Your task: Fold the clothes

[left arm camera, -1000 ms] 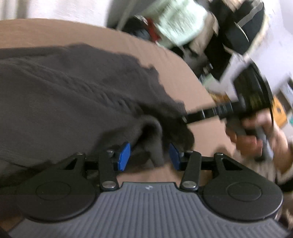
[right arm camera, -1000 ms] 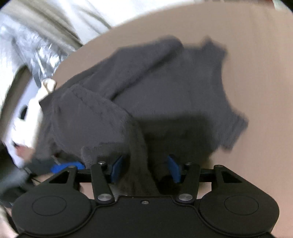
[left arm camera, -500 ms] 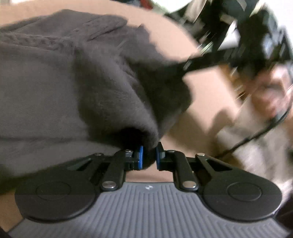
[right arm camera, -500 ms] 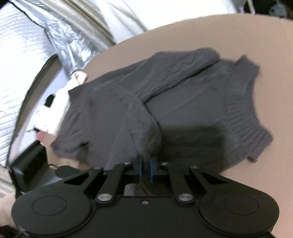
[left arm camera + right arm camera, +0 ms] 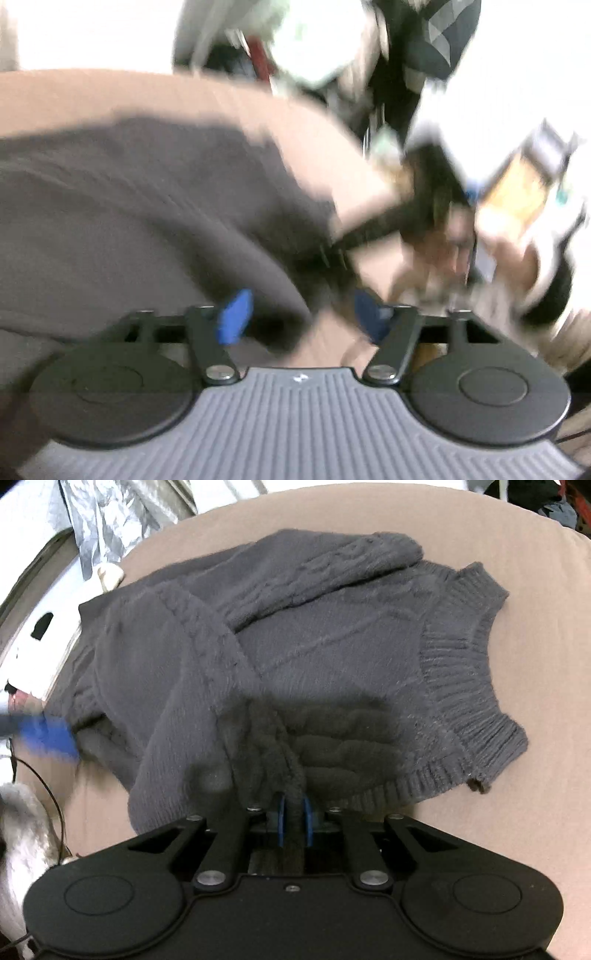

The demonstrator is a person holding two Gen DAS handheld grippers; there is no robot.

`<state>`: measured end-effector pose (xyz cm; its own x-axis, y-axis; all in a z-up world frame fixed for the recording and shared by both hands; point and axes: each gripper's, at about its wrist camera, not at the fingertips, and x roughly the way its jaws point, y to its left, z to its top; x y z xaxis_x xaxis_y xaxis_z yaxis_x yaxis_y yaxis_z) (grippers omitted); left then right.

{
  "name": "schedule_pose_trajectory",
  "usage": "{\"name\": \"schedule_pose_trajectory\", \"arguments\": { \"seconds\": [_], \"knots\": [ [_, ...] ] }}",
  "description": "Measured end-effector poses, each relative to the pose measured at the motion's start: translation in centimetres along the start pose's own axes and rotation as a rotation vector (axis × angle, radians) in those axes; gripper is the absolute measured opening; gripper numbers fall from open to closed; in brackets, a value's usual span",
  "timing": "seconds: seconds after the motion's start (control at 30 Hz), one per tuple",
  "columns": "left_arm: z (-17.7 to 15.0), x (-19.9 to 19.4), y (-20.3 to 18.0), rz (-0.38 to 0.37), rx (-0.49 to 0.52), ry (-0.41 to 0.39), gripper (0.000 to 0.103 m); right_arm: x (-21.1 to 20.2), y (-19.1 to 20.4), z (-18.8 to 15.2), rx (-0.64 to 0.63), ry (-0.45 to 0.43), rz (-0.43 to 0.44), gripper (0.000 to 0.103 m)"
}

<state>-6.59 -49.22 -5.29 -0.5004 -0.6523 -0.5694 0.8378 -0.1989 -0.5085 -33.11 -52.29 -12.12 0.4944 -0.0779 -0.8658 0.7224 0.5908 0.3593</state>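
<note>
The left wrist view is taken low and close over the tabletop (image 5: 155,92), facing along its jaws toward 12 o'clock, and is heavily blurred. The right wrist view is taken from higher up, tilted down over its own jaws onto the sweater (image 5: 332,657). The sweater (image 5: 129,206) and tabletop (image 5: 535,572) are shared by both views. The right gripper (image 5: 340,243) is seen at 3 o'clock in the left view; the left gripper (image 5: 48,736) appears at 9 o'clock in the right.
</note>
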Motion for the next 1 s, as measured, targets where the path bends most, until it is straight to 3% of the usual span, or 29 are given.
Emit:
{"name": "schedule_pose_trajectory", "arguments": {
  "seconds": [0.03, 0.17, 0.23, 0.4, 0.5, 0.57, 0.63, 0.77, 0.9, 1.0],
  "knots": [
    [0.7, -1.5, 2.3, 0.030, -0.056, -0.052, 0.075, 0.2, 0.4, 0.0, -0.014, 0.009, -0.007, 0.015],
    [0.9, -4.0, 10.8, 0.399, -0.296, -0.135, 0.075, 0.4, 0.5, 0.2, -0.017, 0.010, -0.009, 0.014],
    [1.0, -4.0, 13.4, 0.516, -0.360, -0.146, 0.075, 0.4, 0.5, 0.1, -0.012, 0.010, -0.007, 0.014],
    [2.2, -2.3, 16.2, 0.420, -0.491, -0.184, 0.076, 0.5, 0.4, 0.1, 0.001, 0.010, -0.004, 0.015],
    [2.7, -0.8, 16.0, 0.508, -0.407, -0.180, 0.068, 0.6, 0.5, 0.1, -0.004, 0.010, -0.007, 0.017],
    [3.0, 0.4, 15.8, 0.566, -0.343, -0.140, 0.032, 0.6, 0.6, 0.1, 0.000, 0.008, -0.007, 0.019],
    [3.5, 1.0, 15.5, 0.588, -0.302, -0.124, 0.016, 0.6, 0.6, 0.1, 0.001, 0.006, -0.008, 0.021],
    [5.5, 0.8, 14.0, 0.642, -0.217, -0.196, 0.013, 0.6, 0.8, 0.2, -0.032, 0.010, -0.020, 0.022],
    [8.1, 0.1, 13.0, 0.733, -0.104, -0.278, 0.013, 0.7, 0.8, 0.2, -0.045, 0.013, 0.001, 0.034],
    [8.9, 1.2, 14.3, 0.770, -0.111, -0.274, 0.013, 0.9, 0.7, 0.3, -0.059, 0.014, 0.014, 0.037]
  ]
}}
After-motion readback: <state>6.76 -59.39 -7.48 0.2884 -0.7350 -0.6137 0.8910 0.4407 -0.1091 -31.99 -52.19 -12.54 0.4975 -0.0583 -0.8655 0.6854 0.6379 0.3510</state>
